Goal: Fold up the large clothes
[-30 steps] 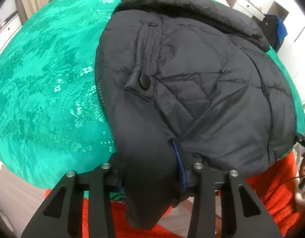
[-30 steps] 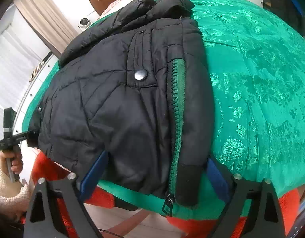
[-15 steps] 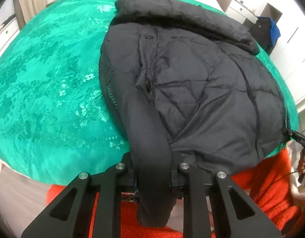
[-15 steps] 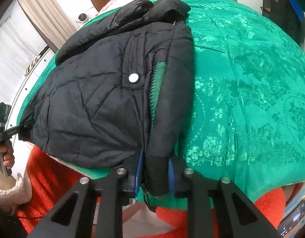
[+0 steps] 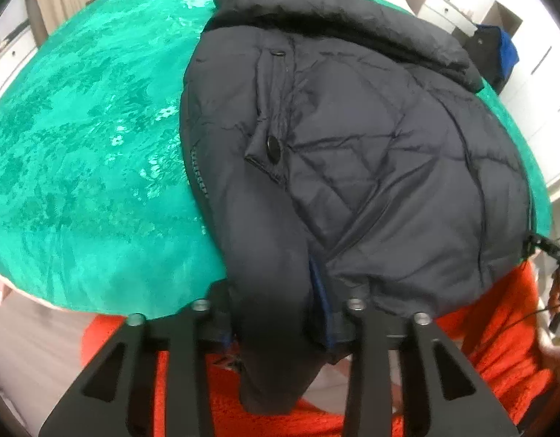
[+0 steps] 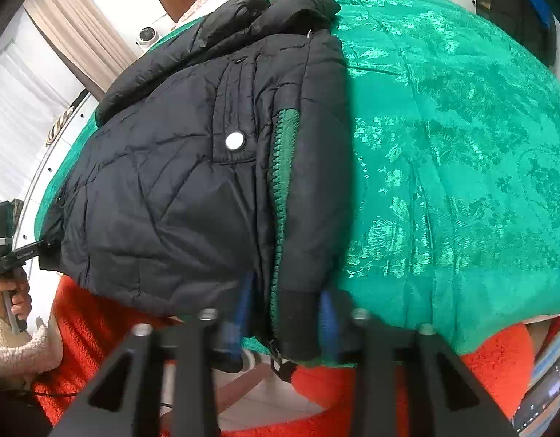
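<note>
The dark navy quilted puffer jacket (image 5: 370, 153) lies folded on the shiny green patterned bedspread (image 5: 83, 153), its collar toward the far side and its bottom hem hanging over the near edge of the bed above an orange fleece blanket (image 5: 498, 320). Half a second ago both tools were clamped tight on that hem; now the jaws of each are opening. The left gripper (image 5: 278, 313) has spread its fingers apart, and the folded sleeve edge of the jacket still hangs between them, the pads no longer pinching it as they did. The right gripper (image 6: 281, 318) has likewise parted, its blue-padded fingers (image 6: 243, 302) blurred with motion on either side of the jacket's cuffed corner beside the green zipper tape (image 6: 285, 167); the cloth sits between them but looks released. The jacket itself has hardly shifted on the bed since then. In the right wrist view the left tool shows at the jacket's far corner, held by a hand (image 6: 16, 291) in a cream fleece sleeve (image 6: 18, 346).
</note>
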### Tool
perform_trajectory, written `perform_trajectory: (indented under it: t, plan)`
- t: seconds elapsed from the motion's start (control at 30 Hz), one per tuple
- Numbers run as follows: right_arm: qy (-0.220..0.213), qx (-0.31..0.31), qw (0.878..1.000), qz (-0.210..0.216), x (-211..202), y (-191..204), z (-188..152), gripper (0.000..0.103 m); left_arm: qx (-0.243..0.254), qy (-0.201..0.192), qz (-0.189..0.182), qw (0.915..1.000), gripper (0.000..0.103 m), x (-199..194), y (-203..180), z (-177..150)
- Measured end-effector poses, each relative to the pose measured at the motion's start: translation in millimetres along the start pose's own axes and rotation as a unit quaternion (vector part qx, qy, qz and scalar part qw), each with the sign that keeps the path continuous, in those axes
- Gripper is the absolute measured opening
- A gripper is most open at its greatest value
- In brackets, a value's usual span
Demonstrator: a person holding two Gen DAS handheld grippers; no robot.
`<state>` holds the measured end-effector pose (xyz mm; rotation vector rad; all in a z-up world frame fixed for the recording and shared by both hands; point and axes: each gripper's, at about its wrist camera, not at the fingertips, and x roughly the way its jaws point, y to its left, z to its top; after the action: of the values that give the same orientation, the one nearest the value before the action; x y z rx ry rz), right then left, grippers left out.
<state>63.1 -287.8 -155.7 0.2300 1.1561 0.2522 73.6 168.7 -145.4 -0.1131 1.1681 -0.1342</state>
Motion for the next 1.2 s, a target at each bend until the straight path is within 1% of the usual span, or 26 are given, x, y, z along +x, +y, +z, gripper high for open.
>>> perform_trajectory:
  t: [0.03, 0.07, 0.1, 0.17, 0.23, 0.33, 0.37, 0.4, 0.43, 0.47, 0.5, 0.57, 0.63, 0.67, 0.8, 0.87, 0.9, 0.97, 1.0, 1.07, 1.1, 1.17, 1.2]
  plan:
    - [-0.001, 0.003, 1.000, 0.007, -1, -2, 0, 0.066, 0.000, 0.000, -0.001, 1.0000, 0.052, -1, 0, -3]
    - [-0.002, 0.005, 1.000, 0.014, -3, -3, -2, 0.067, -0.001, -0.001, -0.002, 1.0000, 0.062, -2, 1, -5]
    - [-0.003, 0.007, 1.000, 0.020, -4, -5, -2, 0.067, -0.002, -0.002, -0.002, 1.0000, 0.069, -2, 2, -7]
    - [-0.003, 0.008, 1.000, 0.027, -6, -9, -2, 0.068, -0.007, 0.002, 0.001, 1.0000, 0.071, -1, 4, -12]
    - [0.003, 0.007, 0.999, 0.031, -5, -11, -3, 0.068, -0.016, 0.012, -0.006, 0.9998, 0.074, 4, 8, -17]
    - [0.021, -0.001, 0.999, 0.044, 5, -9, -1, 0.068, -0.028, 0.021, -0.019, 0.9992, 0.074, 13, 9, -23]
    - [0.028, -0.011, 0.999, 0.045, 10, -5, -1, 0.065, -0.029, 0.026, -0.024, 0.9990, 0.060, 15, 8, -23]
    - [0.029, -0.019, 0.999, 0.034, 12, -3, -2, 0.057, -0.028, 0.030, -0.034, 0.9986, 0.035, 18, 7, -23]
    - [0.030, -0.023, 0.999, 0.021, 13, -1, -1, 0.031, -0.026, 0.033, -0.043, 0.9982, 0.028, 18, 6, -24]
    - [0.029, -0.018, 0.999, 0.019, 12, -2, 0, 0.025, -0.024, 0.033, -0.042, 0.9983, 0.024, 18, 5, -24]
    - [0.031, -0.011, 0.999, 0.021, 10, -3, 0, 0.023, -0.019, 0.034, -0.040, 0.9984, 0.020, 16, 5, -24]
    - [0.029, -0.017, 0.999, 0.020, 2, 1, -2, 0.015, -0.013, 0.033, -0.046, 0.9983, 0.018, 7, 7, -26]
    - [0.037, -0.030, 0.999, 0.020, -12, 5, -10, 0.014, -0.007, 0.037, -0.057, 0.9977, 0.016, -6, 9, -32]
    - [0.046, -0.033, 0.998, 0.027, -18, 6, -16, 0.014, -0.007, 0.045, -0.063, 0.9970, 0.016, -12, 11, -38]
    - [0.105, -0.015, 0.992, 0.072, -35, 10, -46, 0.014, -0.011, 0.072, -0.076, 0.9945, 0.015, -32, 21, -60]
    - [0.107, 0.009, 0.989, 0.097, -44, 8, -49, 0.014, -0.023, 0.070, -0.092, 0.9930, 0.015, -46, 26, -66]
    - [0.100, 0.024, 0.988, 0.114, -49, 6, -47, 0.014, -0.034, 0.061, -0.106, 0.9920, 0.014, -56, 30, -63]
    - [0.071, 0.058, 0.982, 0.165, -65, 1, -30, 0.014, -0.052, 0.037, -0.132, 0.9893, 0.014, -74, 35, -49]
    - [0.058, 0.067, 0.979, 0.186, -72, -1, -21, 0.014, -0.054, 0.016, -0.146, 0.9876, 0.014, -86, 38, -36]
    - [0.021, 0.076, 0.968, 0.237, -88, -4, 16, 0.014, -0.046, -0.017, -0.164, 0.9853, 0.014, -105, 39, -7]
    - [0.008, 0.072, 0.966, 0.246, -93, -3, 32, 0.014, -0.035, -0.039, -0.172, 0.9837, 0.014, -116, 36, 17]
    - [-0.025, 0.054, 0.964, 0.258, -101, -2, 86, 0.014, -0.023, -0.078, -0.173, 0.9815, 0.014, -129, 34, 60]
    - [-0.043, 0.042, 0.965, 0.256, -101, -1, 121, 0.014, -0.027, -0.106, -0.166, 0.9801, 0.016, -135, 30, 90]
